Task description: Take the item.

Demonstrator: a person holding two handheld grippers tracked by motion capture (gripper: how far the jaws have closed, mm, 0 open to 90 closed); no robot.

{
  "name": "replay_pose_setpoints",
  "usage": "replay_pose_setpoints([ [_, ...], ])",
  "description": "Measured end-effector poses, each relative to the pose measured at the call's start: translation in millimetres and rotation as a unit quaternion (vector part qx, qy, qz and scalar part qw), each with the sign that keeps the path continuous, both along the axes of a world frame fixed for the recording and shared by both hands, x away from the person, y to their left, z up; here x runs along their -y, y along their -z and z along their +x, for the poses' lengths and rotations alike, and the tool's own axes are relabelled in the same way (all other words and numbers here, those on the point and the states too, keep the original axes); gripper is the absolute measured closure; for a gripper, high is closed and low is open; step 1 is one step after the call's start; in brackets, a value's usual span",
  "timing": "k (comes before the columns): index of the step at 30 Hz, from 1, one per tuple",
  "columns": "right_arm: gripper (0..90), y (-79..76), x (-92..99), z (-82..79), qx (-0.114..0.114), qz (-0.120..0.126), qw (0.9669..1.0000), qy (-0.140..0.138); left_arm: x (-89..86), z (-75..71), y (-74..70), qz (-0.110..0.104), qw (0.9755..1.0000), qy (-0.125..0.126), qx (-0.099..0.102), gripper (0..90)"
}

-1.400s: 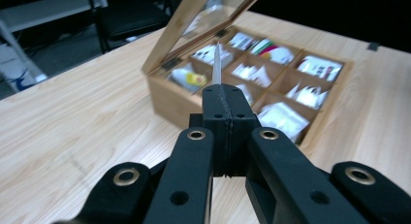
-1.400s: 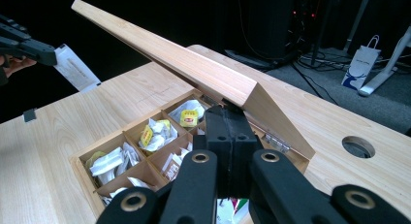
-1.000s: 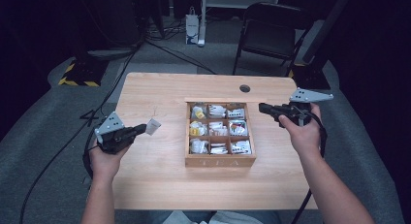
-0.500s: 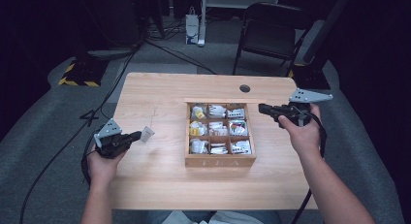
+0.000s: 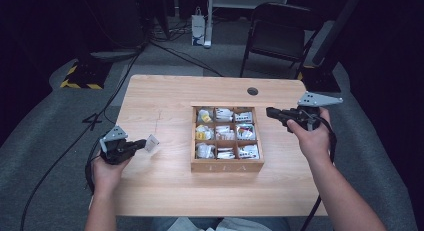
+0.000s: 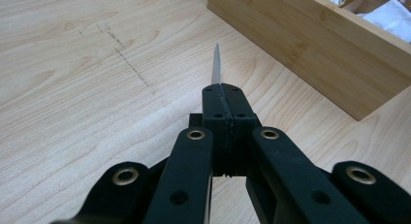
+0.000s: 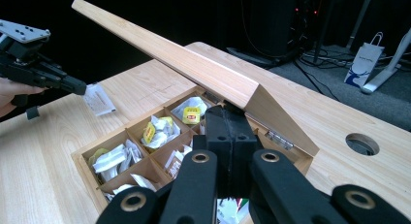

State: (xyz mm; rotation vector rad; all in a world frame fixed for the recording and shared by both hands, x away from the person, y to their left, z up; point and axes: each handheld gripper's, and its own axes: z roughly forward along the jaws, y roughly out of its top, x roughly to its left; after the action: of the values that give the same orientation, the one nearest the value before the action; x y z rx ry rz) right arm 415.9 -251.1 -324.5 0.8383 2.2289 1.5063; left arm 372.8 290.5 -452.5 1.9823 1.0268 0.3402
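A wooden tea box (image 5: 227, 166) with several compartments of tea sachets stands right of the table's middle. Its hinged lid (image 7: 184, 59) is raised at a slant, and my right gripper (image 7: 228, 112) is shut on the lid's edge at the box's right side (image 5: 270, 112). My left gripper (image 5: 145, 141) hovers low over the table left of the box, shut on a white tea sachet (image 5: 151, 142). In the left gripper view the sachet (image 6: 216, 64) sticks out edge-on from the closed jaws, near the box wall (image 6: 315, 44). The right gripper view shows that gripper (image 7: 80, 88) and sachet (image 7: 99, 99) too.
A round cable hole (image 5: 252, 91) lies in the table behind the box. A black folding chair (image 5: 280, 36) and a white paper bag (image 5: 198, 28) stand on the floor beyond the table. Bare wood (image 5: 160, 186) lies left of and in front of the box.
My left gripper has sunk towards the table and drawn a little nearer the person, the sachet still in it. The right gripper and the lid have stayed put.
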Motion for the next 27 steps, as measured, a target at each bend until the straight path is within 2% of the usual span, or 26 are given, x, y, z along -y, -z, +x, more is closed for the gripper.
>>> replay_pose_setpoints([
  [6,90.0,0.6,-0.6,-0.4,0.0,-0.001,1.0,0.0,-1.8,5.8,5.3,0.004,0.9999,-0.007,-0.014,89.7],
  [8,90.0,0.5,-0.6,-0.4,0.0,-0.002,1.0,0.0,-2.2,6.4,5.9,0.005,0.9999,-0.011,-0.01,88.5],
  [9,90.0,0.5,-0.6,-0.5,0.0,-0.002,1.0,0.0,-2.5,6.5,5.9,0.004,0.9999,-0.012,-0.009,84.7],
  [11,90.0,0.7,-0.6,-0.7,0.0,-0.002,1.0,0.0,-3.2,6.2,5.6,0.005,0.9999,-0.013,-0.005,83.0],
  [13,90.0,0.7,-0.6,-0.5,0.0,-0.001,1.0,0.0,-3.6,6.6,6.0,0.003,0.9998,-0.021,-0.007,73.0],
  [14,90.0,0.7,-0.6,-0.5,0.0,-0.001,1.0,0.0,-3.9,6.9,6.1,0.005,0.9997,-0.023,-0.007,73.0],
  [15,90.0,0.5,-0.7,-0.6,0.0,-0.003,1.0,0.0,-3.5,6.7,6.0,0.003,0.9995,-0.031,-0.007,68.5],
  [17,90.0,0.5,-0.7,-0.7,-0.001,-0.003,1.0,0.0,-3.8,7.0,5.1,0.002,0.9992,-0.039,0.0,55.9],
  [21,90.0,0.8,-0.4,-0.7,-0.002,-0.002,1.0,-0.001,-2.6,3.8,0.9,0.003,0.9991,-0.039,0.016,47.7],
  [24,90.0,0.6,-0.3,-0.5,-0.003,-0.002,1.0,-0.002,0.5,-1.1,-4.5,-0.003,0.9989,-0.036,0.029,47.1],
  [27,90.0,0.7,-0.1,-0.5,-0.004,-0.002,1.0,-0.003,7.3,-9.4,-13.2,-0.009,0.9991,-0.022,0.036,45.7],
])
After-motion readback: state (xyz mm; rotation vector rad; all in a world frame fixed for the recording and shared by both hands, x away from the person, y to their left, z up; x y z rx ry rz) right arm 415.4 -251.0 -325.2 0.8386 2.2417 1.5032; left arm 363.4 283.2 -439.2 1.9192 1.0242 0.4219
